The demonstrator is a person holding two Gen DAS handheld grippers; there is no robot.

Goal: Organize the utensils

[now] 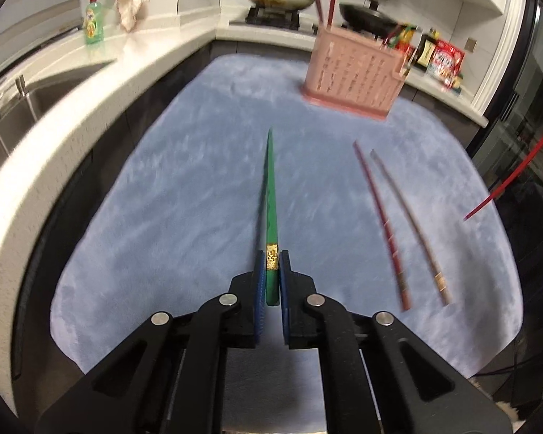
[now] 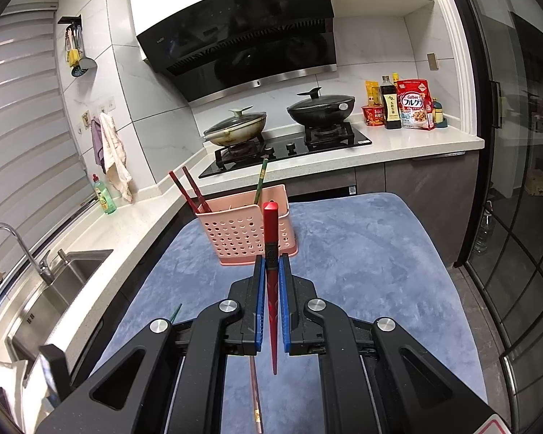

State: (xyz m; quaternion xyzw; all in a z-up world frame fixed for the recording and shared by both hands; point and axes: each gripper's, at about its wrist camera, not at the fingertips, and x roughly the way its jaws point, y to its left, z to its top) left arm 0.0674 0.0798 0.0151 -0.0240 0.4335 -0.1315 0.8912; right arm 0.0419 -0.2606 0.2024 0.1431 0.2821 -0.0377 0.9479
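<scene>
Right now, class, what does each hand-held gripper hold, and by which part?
The left hand-held gripper clamps the green chopstick near its thick gold-banded end. The right hand-held gripper clamps the red chopstick below its thick end.

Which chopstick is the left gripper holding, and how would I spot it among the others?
Start at the blue mat covering the table, with the pink basket at its far end. Nearer the camera, the left gripper is shut on the green chopstick, which points toward the basket. It is the only green one over the mat, with a gold band; the two chopsticks lying beside it are reddish and pale.
</scene>
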